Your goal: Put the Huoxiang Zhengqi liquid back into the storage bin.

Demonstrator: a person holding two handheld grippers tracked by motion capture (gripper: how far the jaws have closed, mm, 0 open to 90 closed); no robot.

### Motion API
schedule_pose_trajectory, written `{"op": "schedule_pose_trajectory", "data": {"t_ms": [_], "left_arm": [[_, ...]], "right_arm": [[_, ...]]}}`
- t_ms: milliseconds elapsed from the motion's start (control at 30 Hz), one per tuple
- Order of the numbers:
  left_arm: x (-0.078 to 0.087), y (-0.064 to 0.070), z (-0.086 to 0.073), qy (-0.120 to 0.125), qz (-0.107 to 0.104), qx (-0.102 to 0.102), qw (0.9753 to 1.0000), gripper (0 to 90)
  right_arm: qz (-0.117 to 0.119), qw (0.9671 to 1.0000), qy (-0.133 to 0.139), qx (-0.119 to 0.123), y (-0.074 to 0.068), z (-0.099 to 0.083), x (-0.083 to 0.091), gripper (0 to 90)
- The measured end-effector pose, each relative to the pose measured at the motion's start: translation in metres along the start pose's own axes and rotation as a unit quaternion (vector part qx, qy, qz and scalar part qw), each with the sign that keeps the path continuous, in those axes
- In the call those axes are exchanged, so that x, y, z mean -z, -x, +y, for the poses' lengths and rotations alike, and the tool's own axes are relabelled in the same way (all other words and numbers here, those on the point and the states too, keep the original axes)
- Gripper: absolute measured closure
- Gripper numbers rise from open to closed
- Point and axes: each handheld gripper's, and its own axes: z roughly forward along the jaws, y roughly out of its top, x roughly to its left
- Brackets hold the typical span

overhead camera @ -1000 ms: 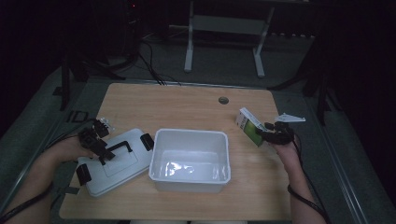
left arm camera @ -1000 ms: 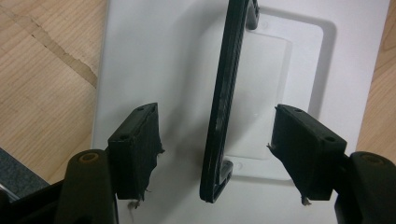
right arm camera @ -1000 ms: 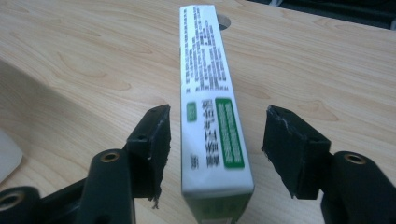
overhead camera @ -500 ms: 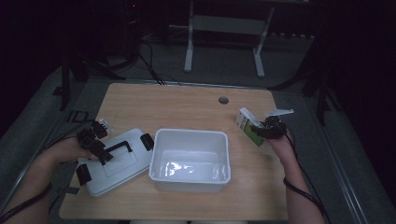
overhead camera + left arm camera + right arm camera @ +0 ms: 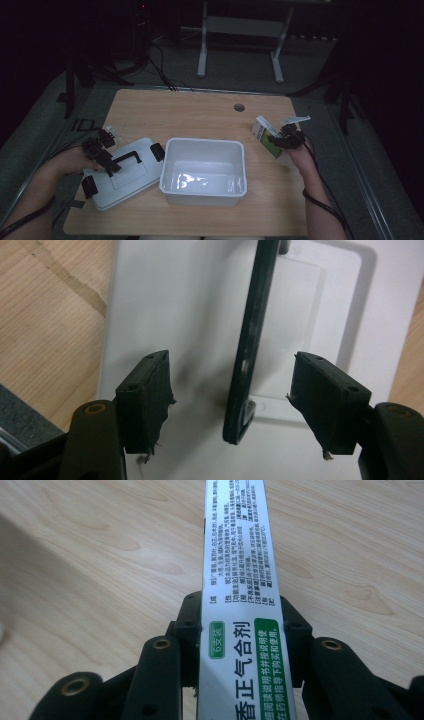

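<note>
The right gripper (image 5: 235, 630) is clamped on a narrow white-and-green box (image 5: 240, 580), its jaws pressing the box's two long sides; the printed face of the box runs away from the camera over bare wood. In the high view this right gripper (image 5: 286, 139) sits at about three o'clock on the wooden table (image 5: 200, 107), holding the box (image 5: 266, 136) tilted near the table's right edge, with the person's right hand (image 5: 300, 157) behind it toward five o'clock.

The left gripper (image 5: 230, 405) stands spread wide, holding nothing. Its jaws flank the black handle (image 5: 250, 340) of a white lid (image 5: 165, 315) without touching it; the handle's near end lies between them, closer to the right jaw. In the high view the left gripper (image 5: 102, 155) hovers over the lid (image 5: 125, 177) at about eight o'clock, the left hand (image 5: 70, 160) behind it.

Just right of the lid, touching or nearly touching its edge, an open white bin (image 5: 204, 172) sits at about six o'clock. A small round grommet (image 5: 239, 107) lies at one o'clock, well apart.
</note>
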Motion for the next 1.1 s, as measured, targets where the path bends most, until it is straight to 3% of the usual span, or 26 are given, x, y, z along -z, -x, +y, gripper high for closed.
{"op": "schedule_pose_trajectory", "data": {"t_ms": [133,333,700,900,1100], "left_arm": [[0.001,0.002,0.002,0.004,0.0,-0.006,1.0,32.7],[0.002,0.005,0.004,0.004,0.0,-0.008,1.0,32.7],[0.001,0.008,0.005,-0.005,0.0,-0.012,0.9999,32.7],[0.007,0.01,0.004,-0.004,-0.001,-0.011,0.9999,32.7],[0.006,0.011,0.005,-0.006,-0.002,-0.014,0.9999,32.7]], "right_arm": [[0.005,0.9999,-0.003,0.009,-0.002,0.0,0.006,63.6],[0.014,0.9999,0.008,-0.002,-0.002,0.001,0.017,63.7],[0.03,0.9994,0.012,0.01,-0.017,-0.004,0.043,63.7],[0.053,0.9978,0.035,0.017,-0.032,0.001,0.067,63.9],[0.073,0.9949,0.055,0.043,-0.052,0.014,0.092,63.9]]}}
